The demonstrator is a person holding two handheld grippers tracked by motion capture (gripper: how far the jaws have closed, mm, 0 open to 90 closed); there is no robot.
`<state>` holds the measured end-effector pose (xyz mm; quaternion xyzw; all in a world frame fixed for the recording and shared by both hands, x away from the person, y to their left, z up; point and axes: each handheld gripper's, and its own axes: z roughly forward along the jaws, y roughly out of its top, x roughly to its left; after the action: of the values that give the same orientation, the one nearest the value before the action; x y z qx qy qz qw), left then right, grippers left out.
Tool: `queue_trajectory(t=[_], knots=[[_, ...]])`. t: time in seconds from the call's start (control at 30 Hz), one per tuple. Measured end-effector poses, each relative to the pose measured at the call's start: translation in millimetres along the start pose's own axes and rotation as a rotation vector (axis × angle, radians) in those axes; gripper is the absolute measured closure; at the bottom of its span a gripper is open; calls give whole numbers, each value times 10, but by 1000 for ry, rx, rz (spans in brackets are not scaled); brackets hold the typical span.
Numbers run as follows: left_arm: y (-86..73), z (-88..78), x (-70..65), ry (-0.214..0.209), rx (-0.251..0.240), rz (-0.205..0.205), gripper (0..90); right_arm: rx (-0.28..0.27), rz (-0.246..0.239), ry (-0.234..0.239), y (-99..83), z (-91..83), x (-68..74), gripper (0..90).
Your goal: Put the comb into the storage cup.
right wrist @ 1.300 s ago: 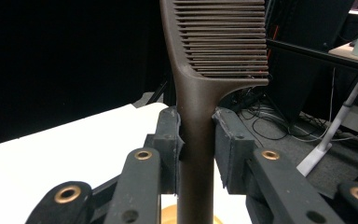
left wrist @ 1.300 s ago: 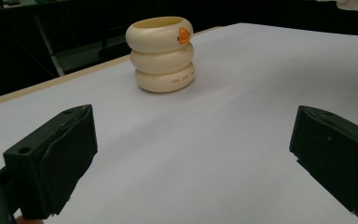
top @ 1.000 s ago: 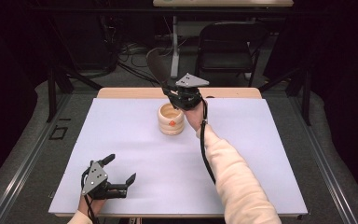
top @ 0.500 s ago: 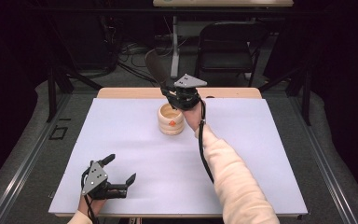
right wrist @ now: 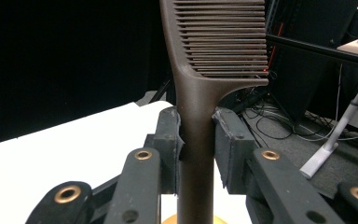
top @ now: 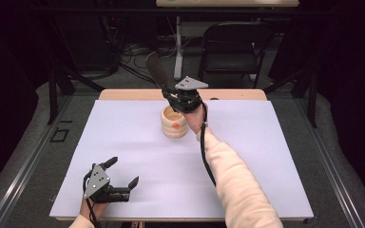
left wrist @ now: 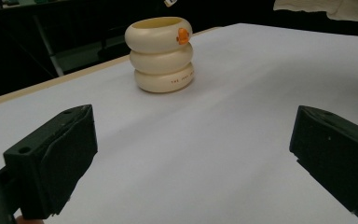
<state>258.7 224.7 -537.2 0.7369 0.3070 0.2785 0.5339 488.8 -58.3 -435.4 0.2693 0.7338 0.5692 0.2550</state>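
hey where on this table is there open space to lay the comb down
Most of the white mat is bare: the wide stretch between the cream holder and the left gripper, and the whole side beyond the sleeve. It is crowded where the right gripper holds the comb above the holder.

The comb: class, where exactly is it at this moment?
In the high view the comb rises from the right gripper, clamped by its handle just above the cream holder at the table's far middle.

I'm working in what looks like a lab or recording studio. Beyond my right gripper (top: 183, 99) stand black curtains (top: 38, 42), a tangle of cables (top: 133, 52) on the grey floor (top: 24, 123) and an empty black chair (top: 230, 45). A white table (top: 275, 156) ringed by a metal frame (top: 52, 90) lies under my grippers.
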Motion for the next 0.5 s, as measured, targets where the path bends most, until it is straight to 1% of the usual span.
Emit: queue_trajectory(t=[0.1, 0.5], knots=[[0, 1, -1, 0, 0, 0, 7, 9, 4, 5, -14, 32, 12, 722], [2, -6, 2, 0, -2, 1, 7, 15, 4, 7, -51, 84, 26, 722]])
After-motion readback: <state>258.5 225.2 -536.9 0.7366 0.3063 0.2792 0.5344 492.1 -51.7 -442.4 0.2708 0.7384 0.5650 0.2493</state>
